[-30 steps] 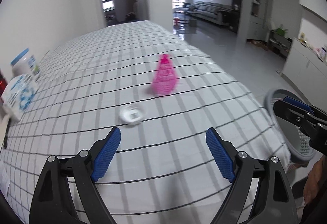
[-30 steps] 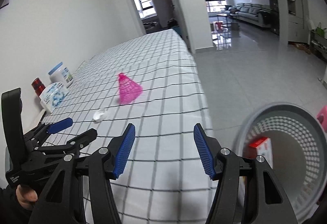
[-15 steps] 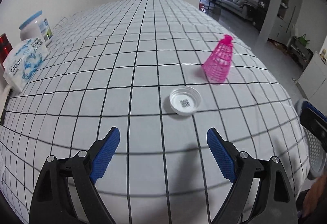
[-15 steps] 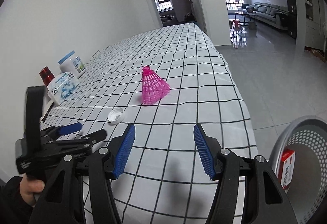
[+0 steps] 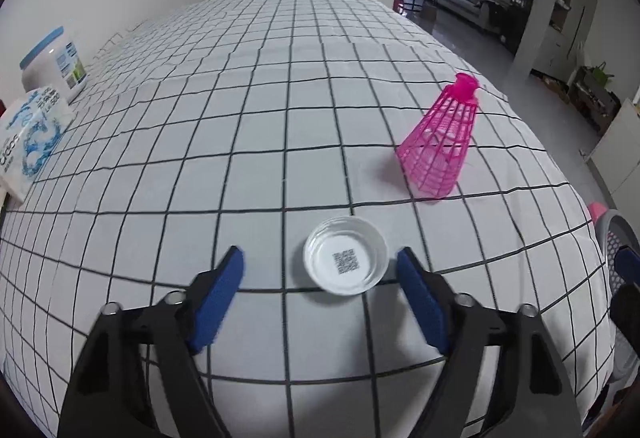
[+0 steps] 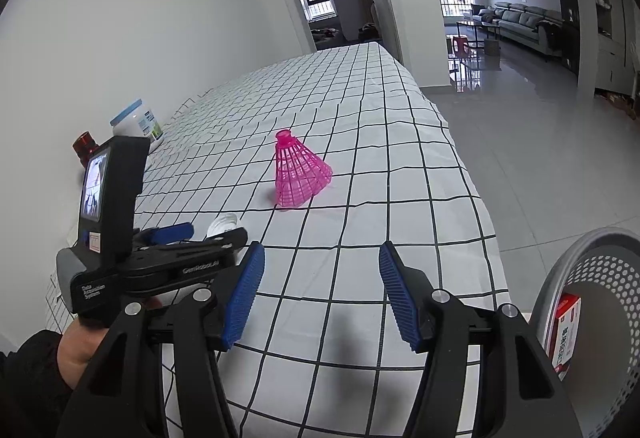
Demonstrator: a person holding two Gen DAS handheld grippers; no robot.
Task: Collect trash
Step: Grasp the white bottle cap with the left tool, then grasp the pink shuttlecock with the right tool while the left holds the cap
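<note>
1. Left hand-held gripper [image 5: 320, 270] is tipped down over the desk [image 5: 248, 142] near its front edge, its jaws closing with the white bottle cap [image 5: 345, 255] between them; the blue pads do not yet press on it.
2. That cap lies open side up, off-centre in the gap: close against the right pad, well clear of the left one. Being round, it has no long axis to line up with.
3. Right hand-held gripper [image 6: 322, 290] is half open and holds nothing, hanging over the desk's front right corner beside the grey perforated basket [image 6: 600, 250].
4. A pink shuttlecock [image 5: 442, 142] stands on its wide end farther in, toward the right edge, well apart from the cap.
5. My judgement: the left side is far nearer the cap, and shifting slightly rightward would centre it before the squeeze.
</note>
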